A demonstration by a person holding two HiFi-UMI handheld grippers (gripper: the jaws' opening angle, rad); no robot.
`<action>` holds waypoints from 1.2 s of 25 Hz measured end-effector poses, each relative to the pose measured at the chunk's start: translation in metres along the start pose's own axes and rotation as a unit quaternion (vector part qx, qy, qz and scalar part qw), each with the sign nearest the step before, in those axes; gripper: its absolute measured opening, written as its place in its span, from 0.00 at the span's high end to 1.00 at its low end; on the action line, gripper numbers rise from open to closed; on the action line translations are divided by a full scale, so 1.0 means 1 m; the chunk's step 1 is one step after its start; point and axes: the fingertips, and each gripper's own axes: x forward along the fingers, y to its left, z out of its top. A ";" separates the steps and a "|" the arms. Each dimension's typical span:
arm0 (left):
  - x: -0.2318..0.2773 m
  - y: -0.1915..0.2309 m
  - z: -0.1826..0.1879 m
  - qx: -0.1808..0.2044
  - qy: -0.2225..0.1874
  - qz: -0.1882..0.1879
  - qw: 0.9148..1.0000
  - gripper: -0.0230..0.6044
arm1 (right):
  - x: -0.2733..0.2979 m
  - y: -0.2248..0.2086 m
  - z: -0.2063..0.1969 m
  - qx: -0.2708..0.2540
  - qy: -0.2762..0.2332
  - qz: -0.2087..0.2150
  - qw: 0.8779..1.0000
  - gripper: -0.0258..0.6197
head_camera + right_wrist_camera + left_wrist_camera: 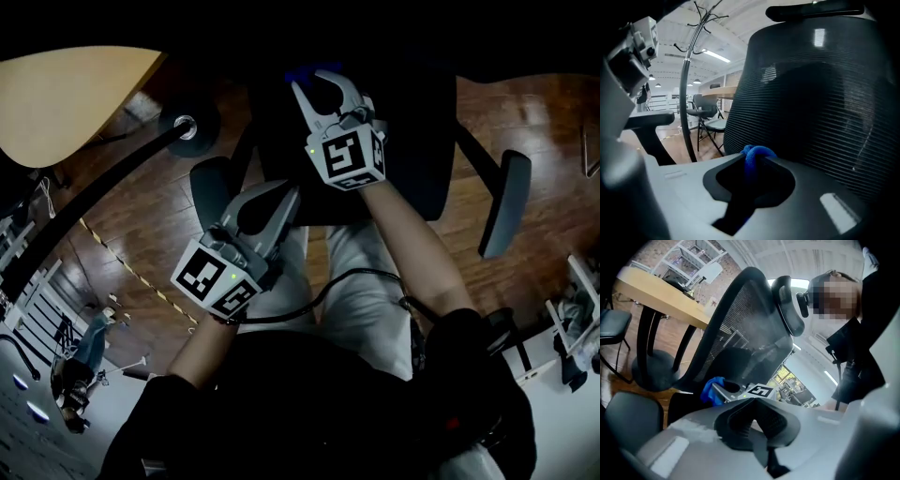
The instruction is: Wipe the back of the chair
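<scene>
Right tongs [754, 161] were closed on a blue cloth [758, 153], a fold of it standing up between the jaw tips at lower centre of the right gripper view. Directly behind the cloth, the black mesh back [820, 112] of the chair [412, 159] filled the centre and right of that view. The cloth sat right at the mesh, but contact itself could not be resolved. Headrest [815, 10] lay along the upper right edge of the same view. Left tongs [757, 420] were closed, jaws together with nothing between them, at lower centre of the left gripper view. That view took the chair from the side: the mesh back ran up the middle of the frame, and the right tongs and cloth showed low against it. Head view was dim: right tongs at upper centre over the dark chair, left tongs below and to the left of them, near frame centre. One armrest [504, 202] stood at right of the head view, another at centre left just beside the left tongs. Wooden counter [75, 94] occupied the upper left corner. Coat stand [688, 79] rose at left of the right gripper view; its round base sat near the counter in the head view. Wood floor [141, 216] lay beneath. Person [862, 348] in dark clothing was at right of the left gripper view
</scene>
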 end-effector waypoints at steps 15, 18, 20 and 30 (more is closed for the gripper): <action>-0.051 -0.017 0.023 -0.024 -0.056 -0.042 0.997 0.95 | -0.005 0.043 0.135 0.086 -0.188 0.044 0.977 0.89; -0.061 -0.033 0.034 -0.009 -0.065 -0.037 0.997 0.95 | -0.054 0.028 0.171 0.114 -0.205 0.043 0.971 0.88; -0.065 -0.052 0.049 0.004 -0.074 -0.038 0.997 0.95 | -0.105 0.004 0.198 0.119 -0.223 0.021 0.967 0.89; -0.103 -0.140 0.164 0.047 -0.156 -0.060 0.985 0.95 | -0.336 -0.088 0.277 0.123 -0.233 -0.113 0.958 0.88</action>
